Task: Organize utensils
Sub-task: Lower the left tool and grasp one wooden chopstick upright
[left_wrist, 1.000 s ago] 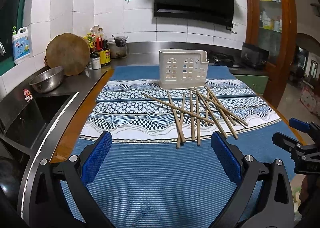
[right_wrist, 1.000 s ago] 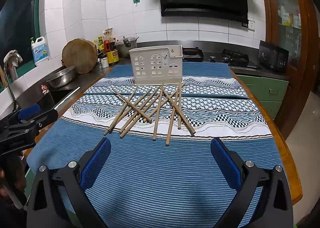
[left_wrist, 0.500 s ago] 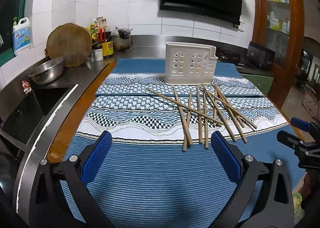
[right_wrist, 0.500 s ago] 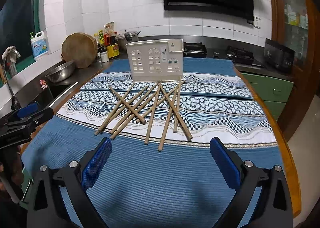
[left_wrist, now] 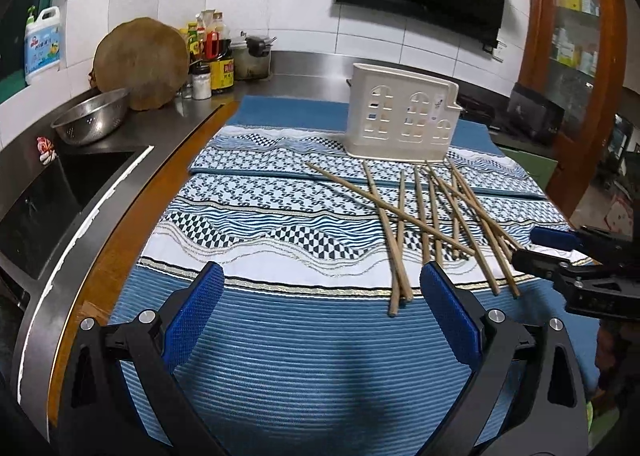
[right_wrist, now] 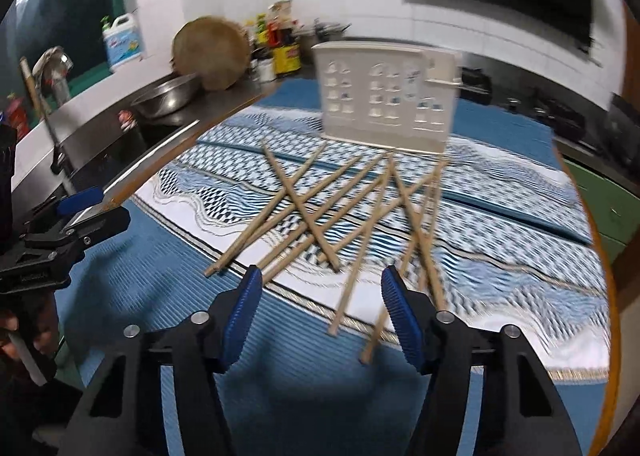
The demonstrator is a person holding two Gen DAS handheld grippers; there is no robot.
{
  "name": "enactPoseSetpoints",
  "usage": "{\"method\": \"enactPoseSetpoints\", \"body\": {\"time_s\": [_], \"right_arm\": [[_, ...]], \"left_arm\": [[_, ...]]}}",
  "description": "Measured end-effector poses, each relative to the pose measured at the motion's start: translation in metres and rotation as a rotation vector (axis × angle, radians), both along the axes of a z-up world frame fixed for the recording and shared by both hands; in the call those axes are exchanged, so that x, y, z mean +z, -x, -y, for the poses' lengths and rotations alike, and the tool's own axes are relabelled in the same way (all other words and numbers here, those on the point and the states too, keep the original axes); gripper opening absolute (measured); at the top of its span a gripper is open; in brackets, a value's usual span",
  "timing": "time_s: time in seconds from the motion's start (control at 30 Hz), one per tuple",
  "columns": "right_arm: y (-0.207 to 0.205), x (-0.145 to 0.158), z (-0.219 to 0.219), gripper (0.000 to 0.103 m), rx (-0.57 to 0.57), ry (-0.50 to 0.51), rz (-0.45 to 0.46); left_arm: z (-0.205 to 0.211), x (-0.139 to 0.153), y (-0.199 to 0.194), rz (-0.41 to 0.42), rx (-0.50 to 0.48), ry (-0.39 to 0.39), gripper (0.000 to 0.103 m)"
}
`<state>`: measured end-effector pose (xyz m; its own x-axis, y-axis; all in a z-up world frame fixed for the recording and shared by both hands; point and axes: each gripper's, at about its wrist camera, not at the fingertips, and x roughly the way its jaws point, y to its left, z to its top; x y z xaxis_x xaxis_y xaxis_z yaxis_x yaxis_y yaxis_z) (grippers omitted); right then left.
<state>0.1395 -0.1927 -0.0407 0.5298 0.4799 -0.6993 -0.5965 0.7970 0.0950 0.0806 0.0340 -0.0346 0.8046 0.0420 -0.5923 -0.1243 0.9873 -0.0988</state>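
A loose pile of wooden chopsticks [left_wrist: 424, 215] lies on the patterned white part of the blue cloth [left_wrist: 304, 340], in front of the white utensil holder [left_wrist: 402, 121], which stands upright at the far side of the cloth. Most chopsticks have their long axis running from the holder toward the cameras, with the near ends reaching the border of the plain blue stripes; one long chopstick lies across the others, from far left to near right in the left wrist view. The left gripper [left_wrist: 320, 312] has its jaws wide open and holds nothing; it is above the plain blue area, left of the pile. The right gripper [right_wrist: 322, 312] also has open jaws, less wide, and empty; the near ends of some chopsticks [right_wrist: 340, 223] show between its pads and just beside the right pad. The right wrist view is blurred and tilted. The left wrist view shows clearly the metal colander [left_wrist: 90, 117] and the round wooden board [left_wrist: 140, 63] on the counter, and the right gripper at its right edge. The right wrist view shows a tap [right_wrist: 54, 71] at its left side and the left gripper lower at that side.
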Motion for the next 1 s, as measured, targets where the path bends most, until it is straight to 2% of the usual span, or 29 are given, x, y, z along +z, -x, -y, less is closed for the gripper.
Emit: {"method": "enactPoseSetpoints", "body": {"time_s": [0.1, 0.2, 0.23, 0.4, 0.5, 0.57, 0.63, 0.77, 0.9, 1.0], "right_arm": [[-0.016, -0.010, -0.016, 0.042, 0.051, 0.040, -0.017], [-0.032, -0.022, -0.030, 0.038, 0.090, 0.086, -0.025], [-0.036, -0.024, -0.032, 0.032, 0.096, 0.095, -0.027], [-0.054, -0.037, -0.045, 0.027, 0.133, 0.139, -0.030], [-0.058, -0.042, -0.050, 0.021, 0.155, 0.172, -0.012], [-0.058, -0.042, -0.053, 0.019, 0.164, 0.191, 0.009], [-0.060, -0.043, -0.053, 0.010, 0.172, 0.194, 0.011], [-0.059, -0.044, -0.053, 0.007, 0.170, 0.189, 0.023], [-0.058, -0.037, -0.047, 0.007, 0.155, 0.146, 0.020], [-0.055, -0.030, -0.042, 0.007, 0.148, 0.120, 0.023]], "left_arm": [[-0.005, -0.006, -0.005, -0.012, 0.010, 0.014, 0.096], [-0.011, -0.012, -0.011, -0.024, 0.015, 0.032, 0.096], [-0.013, -0.014, -0.014, -0.029, 0.013, 0.039, 0.096], [-0.014, -0.024, -0.025, -0.053, -0.012, 0.056, 0.091], [-0.010, -0.027, -0.031, -0.066, -0.048, 0.078, 0.082], [-0.006, -0.029, -0.035, -0.076, -0.078, 0.094, 0.070], [0.002, -0.032, -0.041, -0.086, -0.111, 0.108, 0.066], [0.018, -0.035, -0.049, -0.096, -0.174, 0.136, 0.054], [0.037, -0.042, -0.063, -0.126, -0.218, 0.121, 0.046], [0.038, -0.048, -0.076, -0.161, -0.230, 0.164, 0.038]]}}
